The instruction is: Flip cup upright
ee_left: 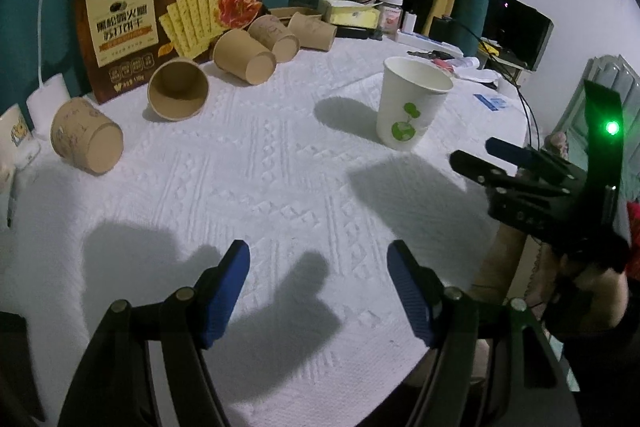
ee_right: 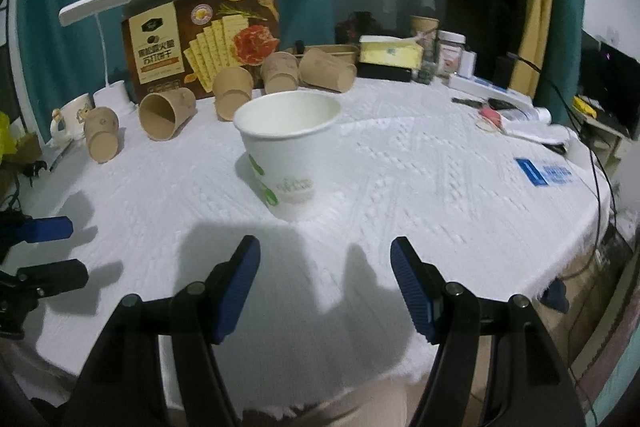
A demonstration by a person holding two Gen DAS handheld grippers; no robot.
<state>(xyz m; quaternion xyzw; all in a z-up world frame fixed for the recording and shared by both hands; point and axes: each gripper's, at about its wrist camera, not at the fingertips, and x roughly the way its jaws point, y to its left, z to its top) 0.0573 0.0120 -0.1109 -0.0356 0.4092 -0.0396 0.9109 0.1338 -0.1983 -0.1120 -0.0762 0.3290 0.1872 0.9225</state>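
A white paper cup (ee_left: pixel 412 105) with a green print stands upright, mouth up, on the white tablecloth (ee_left: pixel 280 187); it also shows close in the right wrist view (ee_right: pixel 288 151). My left gripper (ee_left: pixel 320 291) is open and empty, low over the cloth, well short of the cup. My right gripper (ee_right: pixel 326 287) is open and empty, just short of the cup, not touching it. The right gripper also shows in the left wrist view (ee_left: pixel 472 155), to the cup's right. The left gripper shows at the left edge of the right wrist view (ee_right: pixel 60 251).
Several brown paper cups (ee_left: pixel 178 89) lie on their sides along the back, before a cracker box (ee_left: pixel 160 15). A white desk lamp (ee_left: pixel 48 27) and a mug (ee_right: pixel 76 115) stand at back left. Jars, boxes and cables (ee_right: pixel 452 55) crowd the back right. A blue card (ee_right: pixel 544 173) lies right.
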